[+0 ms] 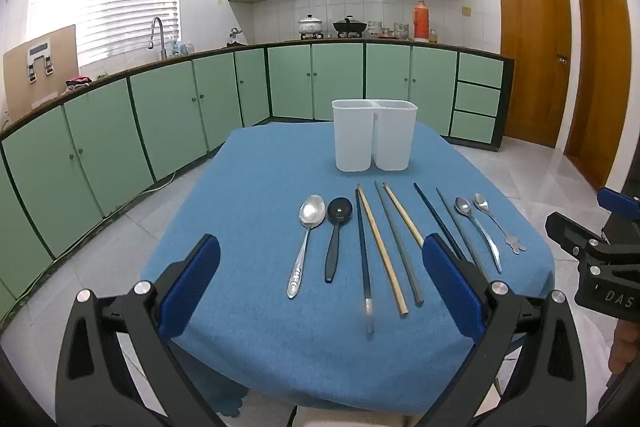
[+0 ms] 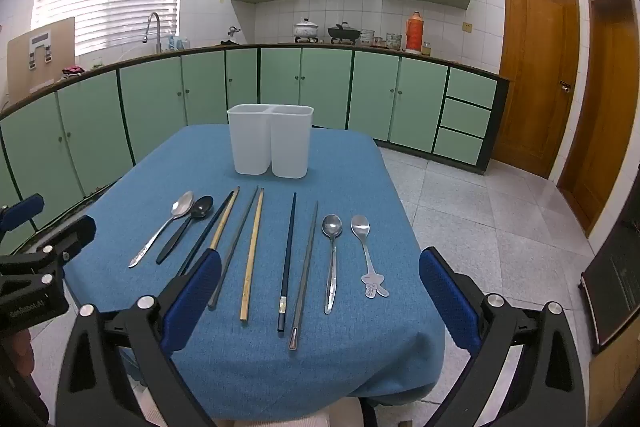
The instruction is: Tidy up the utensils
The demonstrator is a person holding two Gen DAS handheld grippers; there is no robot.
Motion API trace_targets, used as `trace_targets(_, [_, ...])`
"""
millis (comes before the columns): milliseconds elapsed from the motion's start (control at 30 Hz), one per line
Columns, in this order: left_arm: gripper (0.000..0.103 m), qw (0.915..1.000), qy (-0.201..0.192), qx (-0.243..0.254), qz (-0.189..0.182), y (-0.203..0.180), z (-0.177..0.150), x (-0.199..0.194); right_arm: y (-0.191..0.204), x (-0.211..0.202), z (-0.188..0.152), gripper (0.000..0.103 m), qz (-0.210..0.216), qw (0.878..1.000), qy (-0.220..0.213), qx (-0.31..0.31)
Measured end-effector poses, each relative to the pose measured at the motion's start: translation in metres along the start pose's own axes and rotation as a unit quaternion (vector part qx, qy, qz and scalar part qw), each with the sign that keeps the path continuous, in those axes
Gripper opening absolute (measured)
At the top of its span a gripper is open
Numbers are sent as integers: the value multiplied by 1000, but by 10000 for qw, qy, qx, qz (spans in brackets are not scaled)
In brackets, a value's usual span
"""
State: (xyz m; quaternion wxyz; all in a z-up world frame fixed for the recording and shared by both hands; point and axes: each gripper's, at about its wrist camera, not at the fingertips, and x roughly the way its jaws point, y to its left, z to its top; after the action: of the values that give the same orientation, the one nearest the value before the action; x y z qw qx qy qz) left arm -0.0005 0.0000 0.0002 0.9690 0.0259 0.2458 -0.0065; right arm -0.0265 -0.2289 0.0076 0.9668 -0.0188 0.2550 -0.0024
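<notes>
A white two-compartment holder [image 1: 374, 135] [image 2: 271, 144] stands at the far side of the blue-clothed table [image 1: 260, 195] [image 2: 352, 355]. In front of it lies a row of utensils: a large silver spoon [image 1: 306, 243] [image 2: 160, 233], a black spoon [image 1: 335, 235] [image 2: 186, 229], several chopsticks [image 1: 382, 247] [image 2: 252, 255], and two small silver spoons [image 1: 478, 231] [image 2: 333, 259], one with a figure-shaped handle [image 2: 366, 251]. My left gripper [image 1: 320, 287] is open and empty, above the near table edge. My right gripper [image 2: 320, 295] is open and empty, likewise held before the row.
Green cabinets and a counter [image 1: 280, 45] with sink, pots and a red flask run behind the table. Wooden doors [image 1: 532, 47] stand at the right. Tiled floor surrounds the table. The other gripper shows at each view's edge [image 1: 600, 259] [image 2: 36, 267].
</notes>
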Motion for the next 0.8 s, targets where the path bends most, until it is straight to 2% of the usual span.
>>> trace_targets(800, [98,10000,19,8,-1,0,0,-1,0,0,0,97,-5,10000,-18,-4])
